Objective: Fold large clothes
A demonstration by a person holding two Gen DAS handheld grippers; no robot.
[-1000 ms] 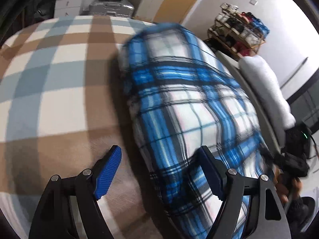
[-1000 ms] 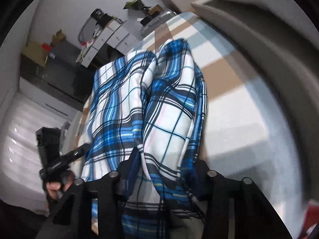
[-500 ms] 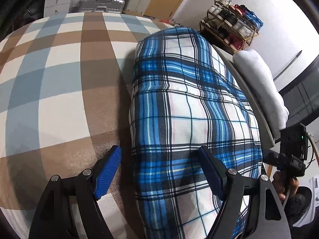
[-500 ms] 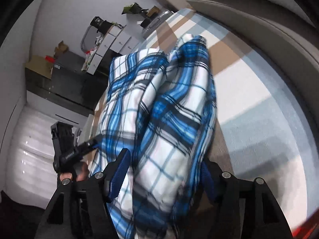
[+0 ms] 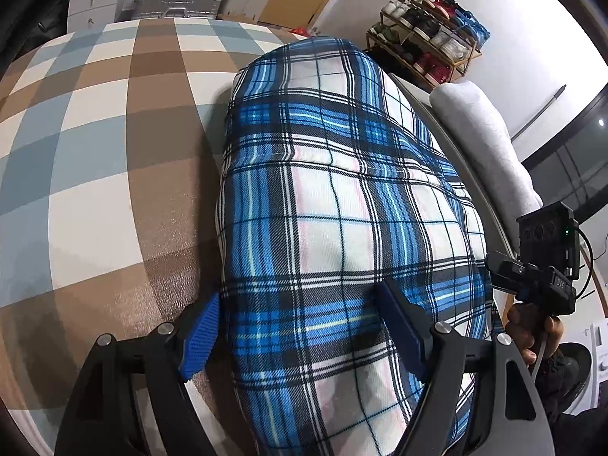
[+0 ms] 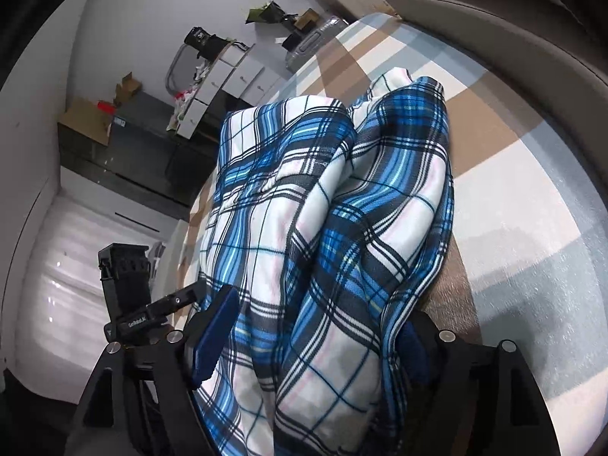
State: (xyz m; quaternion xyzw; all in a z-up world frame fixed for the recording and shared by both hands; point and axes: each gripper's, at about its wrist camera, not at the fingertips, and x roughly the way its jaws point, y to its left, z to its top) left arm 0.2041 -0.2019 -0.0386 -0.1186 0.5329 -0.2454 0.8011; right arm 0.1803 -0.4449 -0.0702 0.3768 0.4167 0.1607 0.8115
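A blue, white and black plaid garment (image 5: 342,209) lies folded lengthwise on the checked brown, blue and white bed cover (image 5: 95,152). My left gripper (image 5: 300,334) is open, its blue pads straddling the near end of the garment. In the right wrist view the same garment (image 6: 323,247) lies bunched in two lengthwise ridges. My right gripper (image 6: 311,342) is open with the cloth lying loose between its jaws. The right gripper also shows in the left wrist view (image 5: 539,273), and the left gripper in the right wrist view (image 6: 133,304).
A grey headboard or bed edge (image 6: 513,30) runs along the right side. A white bolster (image 5: 482,133), a shoe rack (image 5: 429,45), a silver suitcase (image 5: 178,0) and white drawers (image 6: 228,76) stand around the bed.
The garment has been laid down flatter on the bed. My right gripper has opened and let the cloth go. My left gripper moved closer over the garment's near end.
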